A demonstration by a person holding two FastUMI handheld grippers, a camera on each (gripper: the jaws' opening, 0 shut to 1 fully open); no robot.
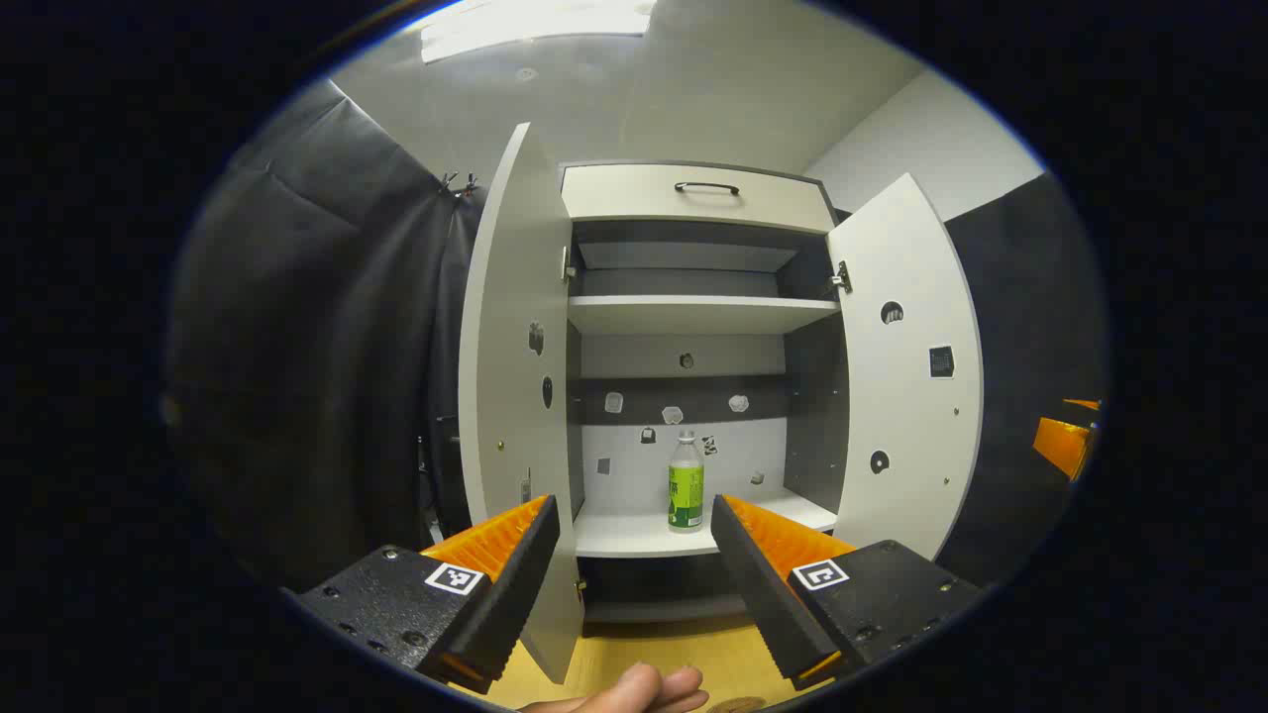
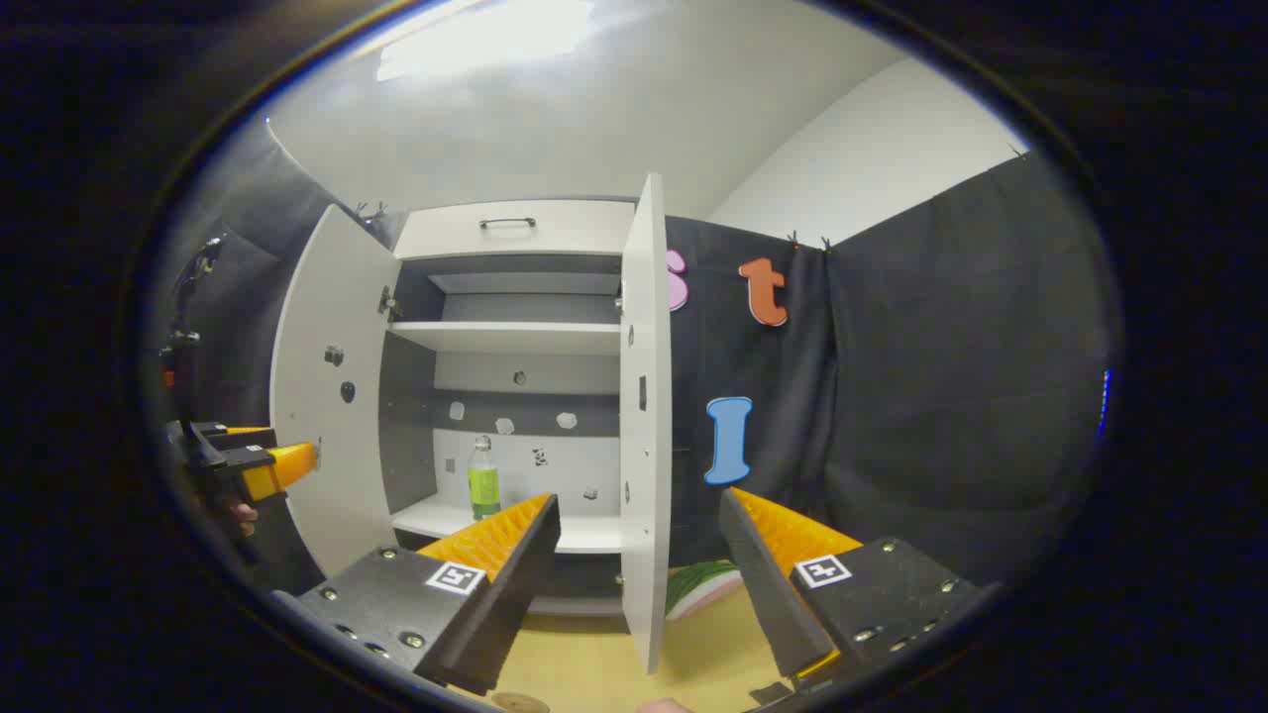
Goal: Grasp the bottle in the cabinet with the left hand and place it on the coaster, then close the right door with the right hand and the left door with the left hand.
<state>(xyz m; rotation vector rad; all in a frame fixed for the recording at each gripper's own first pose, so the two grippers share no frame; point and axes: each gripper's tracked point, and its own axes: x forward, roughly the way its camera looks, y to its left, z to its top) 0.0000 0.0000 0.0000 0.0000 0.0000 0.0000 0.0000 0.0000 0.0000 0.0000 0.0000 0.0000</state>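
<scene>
Standing upright on the lower shelf (image 1: 644,535) of the open white cabinet (image 1: 693,193): clear plastic bottle with green label (image 1: 686,481), well beyond and between the left gripper (image 1: 634,523) jaws, gaping wide, holding nothing. Right gripper (image 2: 639,520) jaws likewise gaping empty, framing the right door (image 2: 646,416) edge.

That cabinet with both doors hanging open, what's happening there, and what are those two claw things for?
A person holds a two-finger gripper in each hand, facing the cabinet. Both doors, the left door and the right door, stand open. A bottle with a green label stands upright on the lower shelf, untouched. The left gripper is open and lined up with the bottle, some way short of it. The right gripper is open too, near the right door's edge. Nothing is grasped yet.
</scene>
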